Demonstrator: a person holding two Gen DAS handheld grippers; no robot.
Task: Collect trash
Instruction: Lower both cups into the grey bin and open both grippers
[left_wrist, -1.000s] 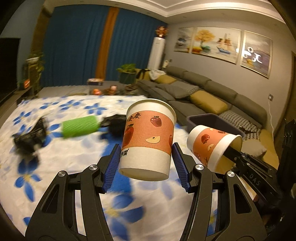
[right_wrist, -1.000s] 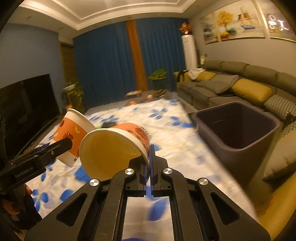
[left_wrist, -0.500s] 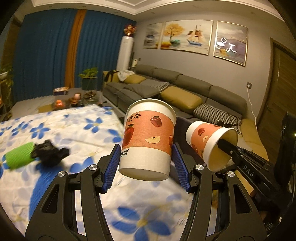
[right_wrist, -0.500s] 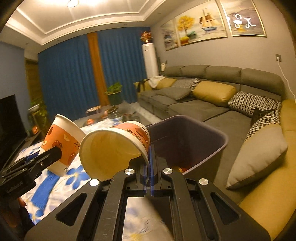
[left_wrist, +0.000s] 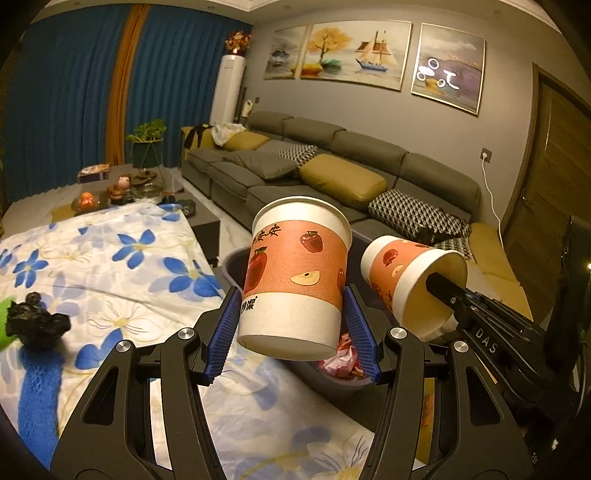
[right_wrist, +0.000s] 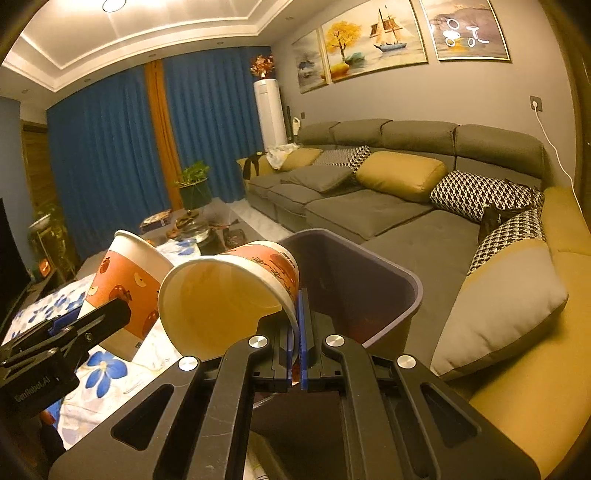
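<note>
We held two paper cups over the purple bin (right_wrist: 400, 295): our left gripper (left_wrist: 293, 334) clamped one cup (left_wrist: 295, 277) upright, our right gripper (right_wrist: 297, 334) pinched the tilted cup's (right_wrist: 229, 291) rim (jaws closed). Sofa (right_wrist: 388, 210) beyond; floral worktop (left_wrist: 110, 266) left.

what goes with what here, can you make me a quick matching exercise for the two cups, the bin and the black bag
Things:
1. upright cup
2. tipped cup
3. bin
4. black bag

States:
A. lying on the flowered cloth
B. pinched by its rim
C. gripped across its sides
D. red wrappers inside

Pairs: 1-C, 2-B, 3-D, 4-A
</note>
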